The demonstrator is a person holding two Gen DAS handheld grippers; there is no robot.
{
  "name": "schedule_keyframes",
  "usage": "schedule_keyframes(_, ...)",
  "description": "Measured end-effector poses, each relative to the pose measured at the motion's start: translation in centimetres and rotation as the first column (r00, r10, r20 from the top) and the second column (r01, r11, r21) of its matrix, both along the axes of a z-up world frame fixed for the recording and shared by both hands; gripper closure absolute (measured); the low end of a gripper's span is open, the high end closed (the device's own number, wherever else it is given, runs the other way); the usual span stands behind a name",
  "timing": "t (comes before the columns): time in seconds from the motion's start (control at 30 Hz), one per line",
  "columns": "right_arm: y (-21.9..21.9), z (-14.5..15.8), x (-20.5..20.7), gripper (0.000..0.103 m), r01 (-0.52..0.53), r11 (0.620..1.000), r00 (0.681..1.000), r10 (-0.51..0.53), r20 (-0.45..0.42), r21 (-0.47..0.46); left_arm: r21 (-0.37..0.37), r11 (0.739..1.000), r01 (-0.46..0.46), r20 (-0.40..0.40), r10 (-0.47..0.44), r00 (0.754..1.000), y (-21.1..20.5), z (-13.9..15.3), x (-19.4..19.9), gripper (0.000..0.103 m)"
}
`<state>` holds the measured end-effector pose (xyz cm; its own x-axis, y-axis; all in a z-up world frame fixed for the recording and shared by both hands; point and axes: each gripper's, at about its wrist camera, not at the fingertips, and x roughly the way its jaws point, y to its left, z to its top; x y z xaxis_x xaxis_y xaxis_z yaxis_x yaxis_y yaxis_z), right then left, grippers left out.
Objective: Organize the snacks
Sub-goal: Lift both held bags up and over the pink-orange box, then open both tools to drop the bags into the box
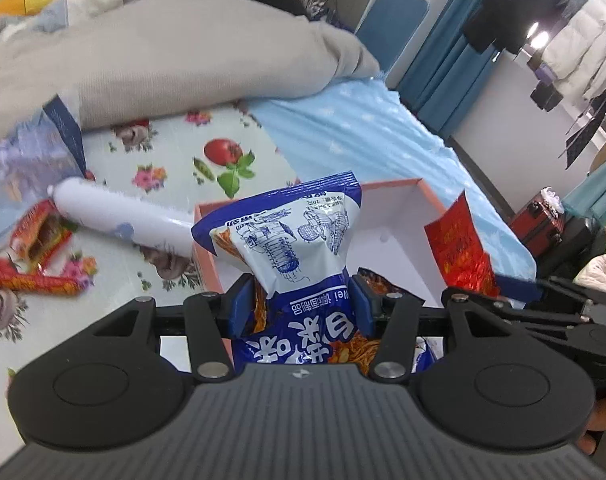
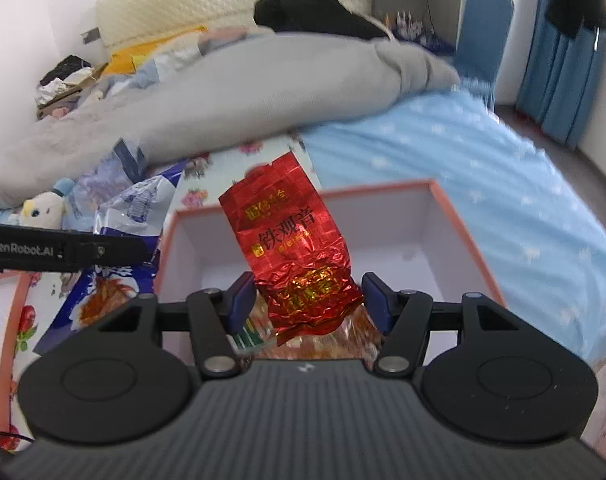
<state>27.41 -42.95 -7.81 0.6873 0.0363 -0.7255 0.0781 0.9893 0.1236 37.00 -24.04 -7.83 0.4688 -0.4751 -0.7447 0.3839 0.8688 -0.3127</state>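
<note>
Bed: flowered cloth [image 1: 159,148] under the snacks.
Left gripper [image 1: 299,300]: pinching blue noodle bag [image 1: 291,236] over the box [image 1: 391,220] ahead.
Right gripper [image 2: 309,300]: clasping red tea packet [image 2: 291,240] above that box.
Beyond: grey duvet [image 2: 223,92].

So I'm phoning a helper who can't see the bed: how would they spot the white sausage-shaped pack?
Start at the pink-edged open box on the flowered sheet. Just outside its left wall lies the white sausage-shaped pack, slanting away toward the red wrappers. It is the only plain white tube among printed packets.
</note>
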Motion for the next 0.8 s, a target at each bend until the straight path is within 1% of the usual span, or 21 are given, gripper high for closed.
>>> schedule_keyframes(0.07, -0.8, -1.0, 0.3, 0.042, 0.02, 0.999, 0.999, -0.019, -0.037, 0.026, 0.026, 1.0, 0.009, -0.016, -0.009, 1.0, -0.9, -0.9, 0.4, 0.046)
schedule_keyframes(0.13, -0.8, -2.0, 0.3, 0.042, 0.016, 1.0, 0.998, -0.015, -0.062, 0.014, 0.031, 0.999, 0.036, -0.043, -0.034, 0.998, -1.6, -1.7, 0.6, 0.046)
schedule_keyframes(0.23, -1.2, -3.2, 0.2, 0.041, 0.006, 1.0, 0.996, -0.004, -0.088, 0.027, 0.061, 0.997, 0.048, -0.036, -0.046, 0.998, -2.4, -2.4, 0.6, 0.046)
schedule_keyframes(0.33, -1.4, -4.4, 0.0, 0.041, 0.0, 1.0, 0.996, 0.001, -0.093, 0.014, 0.092, 0.994, 0.056, -0.022, -0.055, 0.998, -3.1, -2.8, 0.3, 0.046)
schedule_keyframes(0.47, -2.5, -5.8, -0.3, 0.041, 0.022, 0.998, 0.994, -0.015, -0.107, 0.062, 0.087, 0.994, 0.068, -0.049, -0.064, 0.997, -3.5, -3.8, 0.3, 0.045)
schedule_keyframes(0.53, -2.9, -6.0, -0.5, 0.04, 0.035, 0.997, 0.994, -0.027, -0.106, 0.071, 0.082, 0.994, 0.072, -0.062, -0.067, 0.996, -3.6, -4.3, 0.2, 0.044)
schedule_keyframes(0.57, -3.0, -6.0, -0.6, 0.04, 0.037, 0.996, 0.994, -0.029, -0.103, 0.077, 0.077, 0.995, 0.069, -0.064, -0.064, 0.996, -3.6, -4.5, 0.2, 0.042)
schedule_keyframes(0.6, -3.2, -6.0, -0.6, 0.039, 0.034, 0.996, 0.994, -0.025, -0.103, 0.086, 0.071, 0.995, 0.065, -0.06, -0.061, 0.996, -3.6, -4.6, 0.2, 0.034)
schedule_keyframes(0.63, -3.4, -6.0, -0.7, 0.037, 0.028, 0.995, 0.995, -0.019, -0.102, 0.096, 0.062, 0.996, 0.066, -0.056, -0.063, 0.996, -3.5, -4.8, 0.1, 0.032)
schedule_keyframes(0.73, -3.7, -5.8, -0.8, 0.027, 0.032, 0.995, 0.996, -0.024, -0.091, 0.092, 0.074, 0.996, 0.052, -0.046, -0.049, 0.998, -3.5, -4.8, 0.1, 0.029)
schedule_keyframes(0.8, -3.8, -5.7, -0.9, 0.026, 0.039, 0.994, 0.996, -0.03, -0.084, 0.1, 0.057, 0.997, 0.043, -0.039, -0.041, 0.998, -3.2, -4.7, 0.0, 0.029)
